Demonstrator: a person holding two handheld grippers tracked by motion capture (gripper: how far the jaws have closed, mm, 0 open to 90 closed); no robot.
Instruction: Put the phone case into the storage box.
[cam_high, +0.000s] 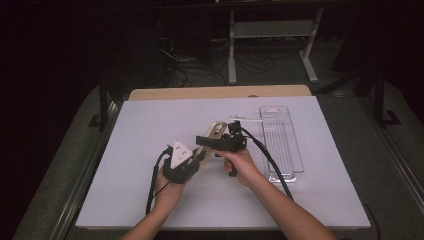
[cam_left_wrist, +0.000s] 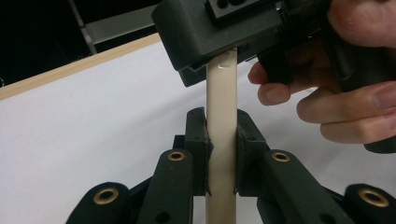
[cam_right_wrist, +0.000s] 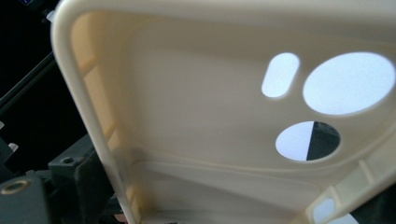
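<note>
A cream phone case (cam_high: 216, 131) is held up above the white table, between the two grippers. In the left gripper view I see the phone case (cam_left_wrist: 223, 88) edge-on, and my left gripper (cam_left_wrist: 221, 128) is shut on its rim with both pads pressed against it. My left gripper (cam_high: 201, 156) points up and to the right. My right gripper (cam_high: 204, 140) lies across the upper end of the case, and its black body (cam_left_wrist: 210, 37) sits over the case's top edge. The phone case's (cam_right_wrist: 187, 93) inner side with its camera holes hides the right gripper's jaws.
A clear plastic tray (cam_high: 282, 145) lies lengthwise at the right of the white table cover (cam_high: 150, 130). A thin white piece (cam_high: 245, 119) rests by the tray's far left corner. Cables trail from both grippers toward the near edge. Beyond the table are dark floor and a shelf frame.
</note>
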